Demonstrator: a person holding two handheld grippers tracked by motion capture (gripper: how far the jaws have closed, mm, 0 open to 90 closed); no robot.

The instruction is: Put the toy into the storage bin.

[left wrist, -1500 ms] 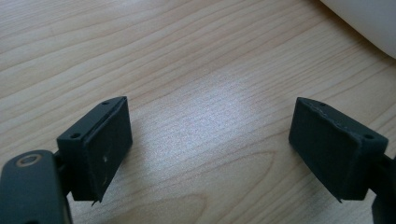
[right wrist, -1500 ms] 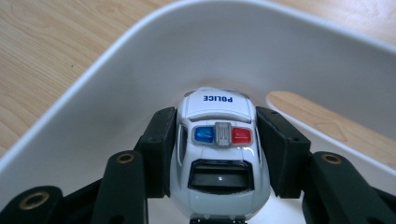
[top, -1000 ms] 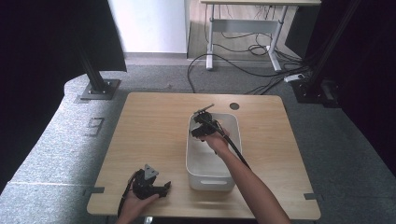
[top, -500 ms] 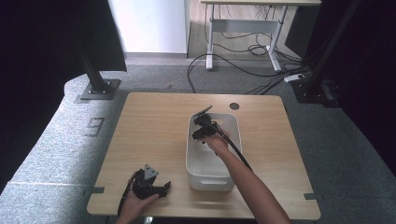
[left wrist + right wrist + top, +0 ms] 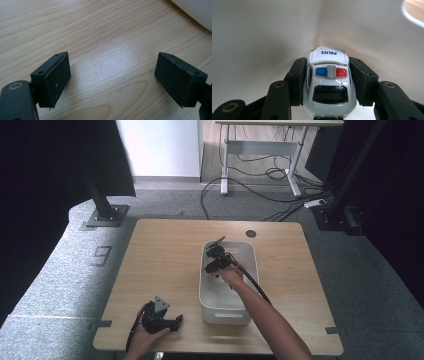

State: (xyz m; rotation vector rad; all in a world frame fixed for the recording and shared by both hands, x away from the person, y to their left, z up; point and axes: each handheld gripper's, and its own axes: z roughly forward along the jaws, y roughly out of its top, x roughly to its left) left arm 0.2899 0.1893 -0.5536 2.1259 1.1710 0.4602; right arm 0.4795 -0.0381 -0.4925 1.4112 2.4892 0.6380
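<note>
A toy police car sits clamped between the right gripper jaws inside the white bin, apparently just above its floor; lowering gently before letting go should prevent rolling, while the left gripper, jaws apart, rests near-left on the table

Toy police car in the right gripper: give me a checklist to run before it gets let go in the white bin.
1. Grip on the toy police car: right gripper has a pad on each side of it. Ok.
2. Car over the white bin: bin walls surround it in the right gripper view. Ok.
3. Car resting on the bin floor: contact hidden under the car. Cannot tell.
4. Bin floor around the car free of other things: nothing there in what shows. Ok.
5. Left gripper out of the way: jaws open, over bare table, apart from the bin. Ok.
</note>
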